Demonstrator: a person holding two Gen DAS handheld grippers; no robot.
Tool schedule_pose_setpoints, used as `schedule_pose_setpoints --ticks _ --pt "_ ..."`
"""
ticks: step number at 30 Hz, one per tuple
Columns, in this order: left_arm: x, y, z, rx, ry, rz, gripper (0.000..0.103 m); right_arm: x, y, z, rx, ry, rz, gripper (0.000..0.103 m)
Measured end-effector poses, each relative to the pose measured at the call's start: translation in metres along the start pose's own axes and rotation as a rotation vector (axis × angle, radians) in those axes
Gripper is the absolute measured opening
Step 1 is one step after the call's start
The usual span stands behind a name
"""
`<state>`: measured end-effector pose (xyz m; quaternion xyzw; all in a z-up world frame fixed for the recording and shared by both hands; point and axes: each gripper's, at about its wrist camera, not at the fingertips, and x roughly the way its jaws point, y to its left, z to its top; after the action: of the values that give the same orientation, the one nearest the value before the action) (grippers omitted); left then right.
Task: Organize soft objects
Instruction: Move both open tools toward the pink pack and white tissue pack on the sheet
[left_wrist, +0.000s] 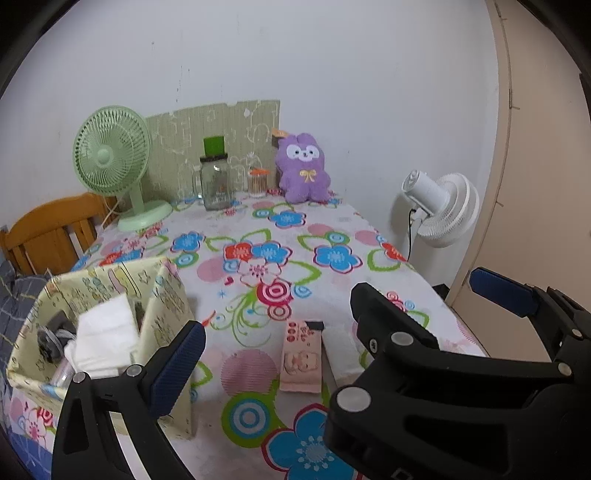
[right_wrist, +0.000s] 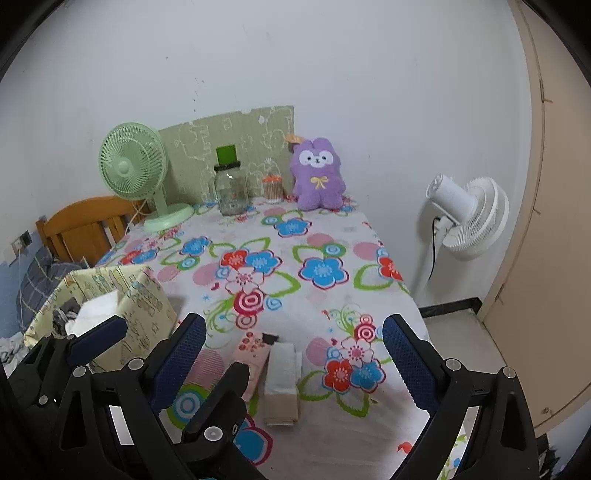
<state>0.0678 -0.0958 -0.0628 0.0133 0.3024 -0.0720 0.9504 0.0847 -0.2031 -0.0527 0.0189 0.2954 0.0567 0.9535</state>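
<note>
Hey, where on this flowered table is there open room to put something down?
The widest free patch is the middle of the tablecloth, between the back row and the two packets near the front. The back edge is crowded: green fan, glass jar, purple plush. The fabric bin fills the front left.

Green desk fan (left_wrist: 110, 155), glass jar (left_wrist: 216, 182) and white floor fan (left_wrist: 443, 206) around a flowered tablecloth (left_wrist: 295, 236).

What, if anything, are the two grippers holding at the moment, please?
Nothing: the left gripper and the right gripper are both open and empty above the table.
</note>
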Motion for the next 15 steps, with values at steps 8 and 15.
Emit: schedule_pose_setpoints --ticks 8,15 --pt "0.021 -0.003 -0.013 0.002 0.071 -0.004 0.099 0.02 -0.008 -0.016 0.027 0.055 0.018 0.098" --pt "0.035 -0.003 -0.02 0.007 0.102 0.01 0.093 0.037 -0.01 -0.023 0.033 0.106 0.035 0.096"
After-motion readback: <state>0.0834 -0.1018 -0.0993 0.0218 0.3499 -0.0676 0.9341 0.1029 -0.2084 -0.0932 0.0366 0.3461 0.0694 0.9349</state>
